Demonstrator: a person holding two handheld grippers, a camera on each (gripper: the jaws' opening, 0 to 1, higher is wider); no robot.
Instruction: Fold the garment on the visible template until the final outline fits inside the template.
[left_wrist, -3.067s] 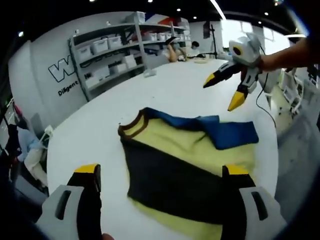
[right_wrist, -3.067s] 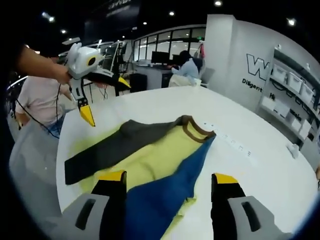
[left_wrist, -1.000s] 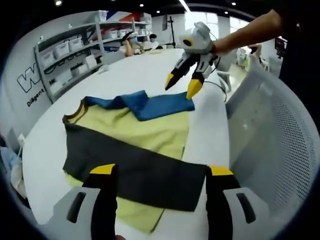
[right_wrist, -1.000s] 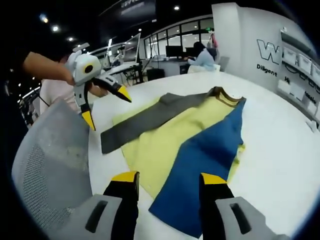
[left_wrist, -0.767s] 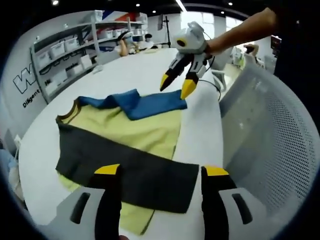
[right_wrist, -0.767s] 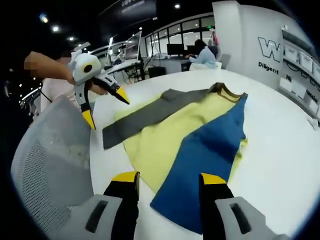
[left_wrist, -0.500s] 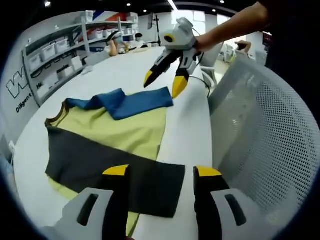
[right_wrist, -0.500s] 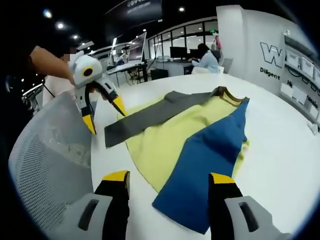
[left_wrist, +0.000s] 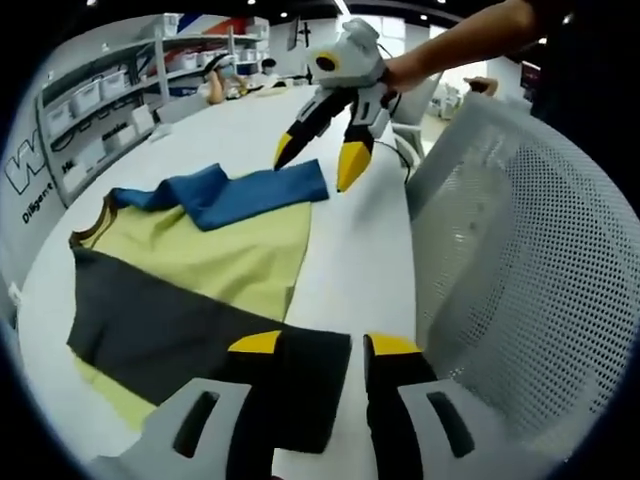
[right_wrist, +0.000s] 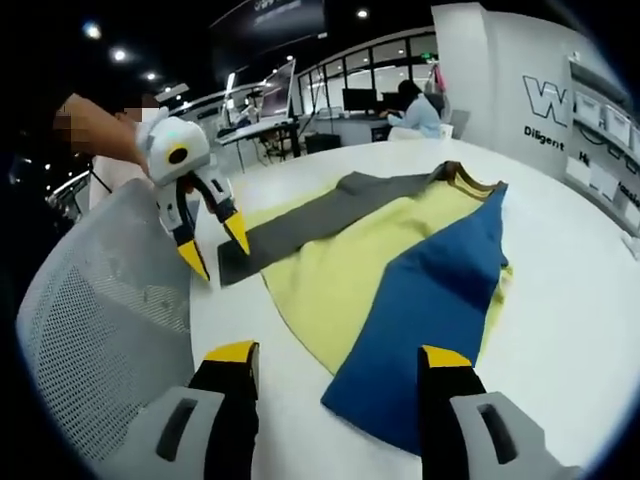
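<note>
Your yellow long-sleeved knit garment (left_wrist: 235, 250), with 1 grey and 1 blue sleeve crossed over it, lies flat on the white bench (right_wrist: 560, 270). It looks light, limp and wrinkle-prone; pinch the hem corners. Left claw (left_wrist: 318, 345) and right claw (right_wrist: 335, 352) both gape, holding nothing.

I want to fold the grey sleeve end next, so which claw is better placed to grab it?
Probably the left claw: open, it hovers right over the grey sleeve end. The right claw, also open, sits by the blue sleeve end, across the yellow shirt.
</note>
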